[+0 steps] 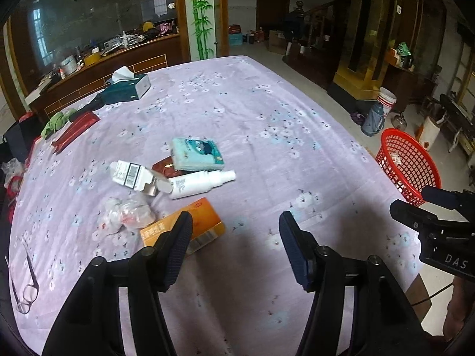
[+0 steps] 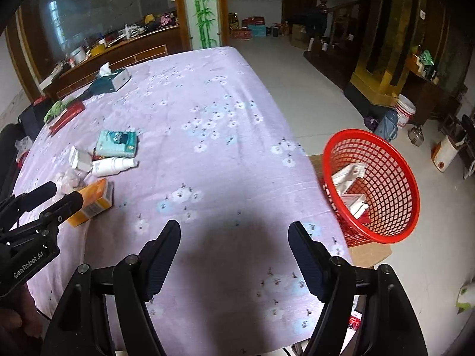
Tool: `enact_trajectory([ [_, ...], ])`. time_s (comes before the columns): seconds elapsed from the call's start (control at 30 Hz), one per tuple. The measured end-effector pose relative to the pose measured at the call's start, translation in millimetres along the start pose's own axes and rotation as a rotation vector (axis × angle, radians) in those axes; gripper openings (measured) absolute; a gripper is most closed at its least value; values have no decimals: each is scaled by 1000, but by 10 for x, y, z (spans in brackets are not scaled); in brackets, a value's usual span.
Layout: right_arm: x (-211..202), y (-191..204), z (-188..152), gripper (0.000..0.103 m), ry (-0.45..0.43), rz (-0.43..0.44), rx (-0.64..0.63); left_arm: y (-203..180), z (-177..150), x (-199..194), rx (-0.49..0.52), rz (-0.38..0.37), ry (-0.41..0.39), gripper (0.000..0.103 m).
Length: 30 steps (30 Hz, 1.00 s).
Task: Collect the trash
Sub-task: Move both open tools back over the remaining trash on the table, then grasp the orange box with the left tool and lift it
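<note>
Tools: two, both empty; one red basket [image 2: 386, 178].

- Soft, dim daylight enters through the far window [image 1: 38, 34].
- Broad dark shadows fall on the tablecloth [image 2: 207, 136] near the lens.
- Fisheye bending and black corners; distant room slightly hazy.
</note>
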State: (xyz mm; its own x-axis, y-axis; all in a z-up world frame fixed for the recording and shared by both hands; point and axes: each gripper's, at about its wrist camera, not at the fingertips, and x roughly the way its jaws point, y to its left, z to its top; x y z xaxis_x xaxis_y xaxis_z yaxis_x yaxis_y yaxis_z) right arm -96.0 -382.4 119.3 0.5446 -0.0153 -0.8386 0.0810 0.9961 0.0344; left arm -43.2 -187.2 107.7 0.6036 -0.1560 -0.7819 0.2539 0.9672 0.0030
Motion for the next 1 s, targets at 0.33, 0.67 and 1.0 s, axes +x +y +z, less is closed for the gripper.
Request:
enact_trajectory([
  [0.33, 44, 179, -13, 79, 24, 22, -23, 148, -98, 23, -9, 14, 20, 62],
  [0.67, 88, 339, -40, 79, 50, 33, -29, 312, -146, 113, 15, 0, 54, 64],
  [1.0, 76, 370, -145, 79, 62, 14, 10, 753, -199, 501, 224, -197, 169, 65],
])
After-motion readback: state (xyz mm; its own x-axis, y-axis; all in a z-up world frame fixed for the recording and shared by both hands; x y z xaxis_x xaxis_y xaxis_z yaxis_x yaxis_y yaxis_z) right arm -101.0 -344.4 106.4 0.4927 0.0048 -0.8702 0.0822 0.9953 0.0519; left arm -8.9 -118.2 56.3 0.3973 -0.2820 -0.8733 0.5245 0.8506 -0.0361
